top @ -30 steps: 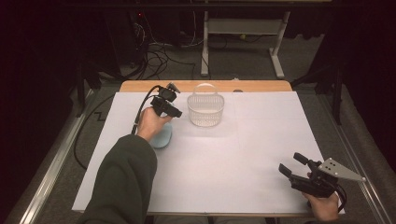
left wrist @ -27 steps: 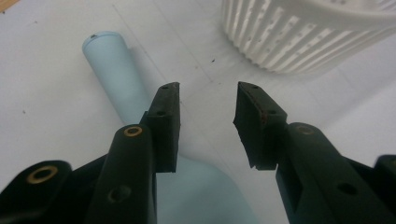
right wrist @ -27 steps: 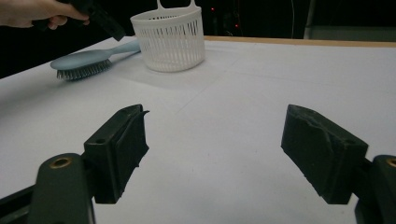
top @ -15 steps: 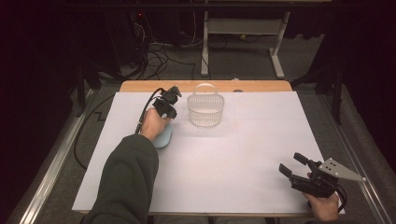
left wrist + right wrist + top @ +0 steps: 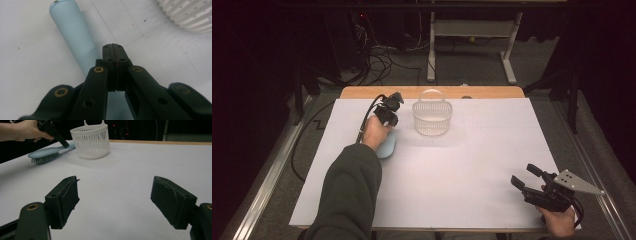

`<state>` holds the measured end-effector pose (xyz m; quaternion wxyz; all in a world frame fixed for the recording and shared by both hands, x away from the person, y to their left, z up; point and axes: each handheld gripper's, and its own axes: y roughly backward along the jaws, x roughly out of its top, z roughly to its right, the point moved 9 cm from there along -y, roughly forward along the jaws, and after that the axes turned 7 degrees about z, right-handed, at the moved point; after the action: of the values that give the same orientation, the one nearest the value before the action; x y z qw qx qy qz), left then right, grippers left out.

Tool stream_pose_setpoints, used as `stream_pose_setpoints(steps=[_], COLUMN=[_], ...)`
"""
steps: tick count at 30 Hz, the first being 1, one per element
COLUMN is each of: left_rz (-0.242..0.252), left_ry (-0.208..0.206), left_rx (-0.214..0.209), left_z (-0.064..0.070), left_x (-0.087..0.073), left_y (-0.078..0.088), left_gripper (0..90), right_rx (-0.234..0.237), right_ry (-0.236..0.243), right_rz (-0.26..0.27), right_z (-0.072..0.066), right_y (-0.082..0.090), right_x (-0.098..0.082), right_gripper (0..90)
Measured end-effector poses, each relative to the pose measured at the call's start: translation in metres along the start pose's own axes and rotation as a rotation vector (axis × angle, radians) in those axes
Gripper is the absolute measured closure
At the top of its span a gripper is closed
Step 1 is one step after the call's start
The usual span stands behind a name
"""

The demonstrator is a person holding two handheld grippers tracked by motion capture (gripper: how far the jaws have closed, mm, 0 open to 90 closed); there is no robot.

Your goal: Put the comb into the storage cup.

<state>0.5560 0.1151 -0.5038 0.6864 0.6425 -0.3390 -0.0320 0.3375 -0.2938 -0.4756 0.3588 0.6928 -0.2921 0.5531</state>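
Compared with a second ago, the left gripper (image 5: pixel 388 111) sits lower over the hairbrush (image 5: pixel 386 145), and its jaws have just been closing; the right gripper (image 5: pixel 528 178) has kept its place near the front right corner of the table (image 5: pixel 492 165). In the left gripper view, the two black jaws are pressed flat together, with nothing visible between the pads, and the brush handle (image 5: pixel 75 35) runs away just to their left and partly beneath them.

That handle is pale blue, smooth and rounded, narrow beside the jaws and widening to a blunt end. In the right gripper view, the brush (image 5: pixel 46 154) lies bristles down, with a long oval head and a row of short dark bristles underneath. It rests on the white table cover at the left rear, its handle end close beside the white slotted basket (image 5: pixel 432 116), which stands upright with a loop handle at its rim. The right gripper hovers with its jaws spread wide and empty, well apart from the brush.
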Motion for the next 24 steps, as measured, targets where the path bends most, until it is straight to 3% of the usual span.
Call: stream_pose_setpoints(steps=[10, 24], left_rz=[-0.028, -0.045], left_ry=[0.021, 0.038], left_rx=[0.029, 0.034], left_z=[-0.013, -0.020], left_x=[-0.008, -0.019], left_y=[0.002, 0.006], left_gripper=[87.9, 87.9], right_rx=[0.002, 0.000], right_ry=[0.002, 0.005], right_rz=[0.000, -0.003], right_z=[0.000, -0.001], right_y=[0.000, 0.000], right_x=[0.000, -0.001], right_gripper=[22.5, 22.6])
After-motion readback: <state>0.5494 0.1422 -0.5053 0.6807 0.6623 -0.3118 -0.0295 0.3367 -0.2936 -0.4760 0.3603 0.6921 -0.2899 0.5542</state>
